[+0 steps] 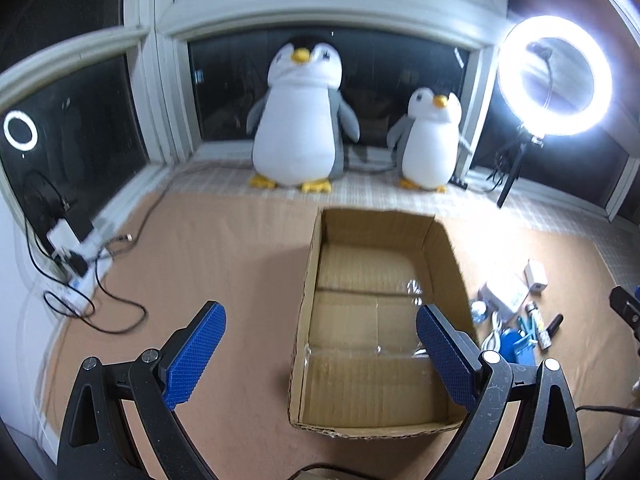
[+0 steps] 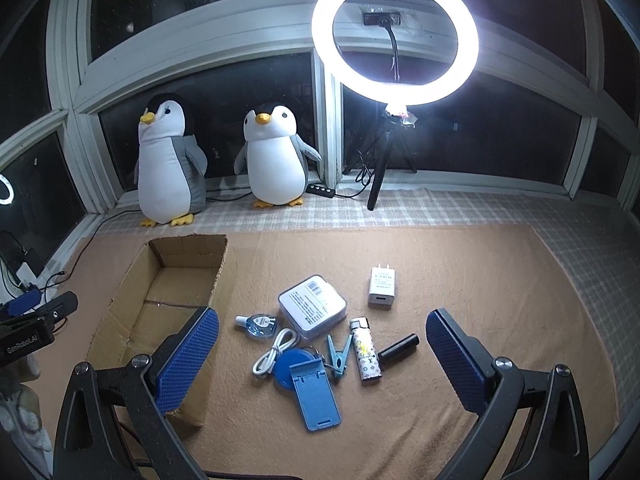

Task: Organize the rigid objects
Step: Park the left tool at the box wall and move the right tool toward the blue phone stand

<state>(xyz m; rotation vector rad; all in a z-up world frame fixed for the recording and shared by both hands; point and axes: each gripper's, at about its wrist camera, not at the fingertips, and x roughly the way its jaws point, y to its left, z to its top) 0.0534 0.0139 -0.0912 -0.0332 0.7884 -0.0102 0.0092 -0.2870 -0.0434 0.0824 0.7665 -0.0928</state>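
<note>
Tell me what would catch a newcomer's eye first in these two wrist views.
Probably the glaring ring light on its tripod at the window, then the two plush penguins standing on the sill to its left. Below them, on the tan mat, an open cardboard box sits with nothing visible inside, and a cluster of small items lies to its right, among them a white charger and a blue phone stand.

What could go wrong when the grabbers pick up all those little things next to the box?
The white cable, blue stand and clothespin lie touching, so grabbing one may drag another. The black tube looks round and could roll from the open right gripper.
</note>
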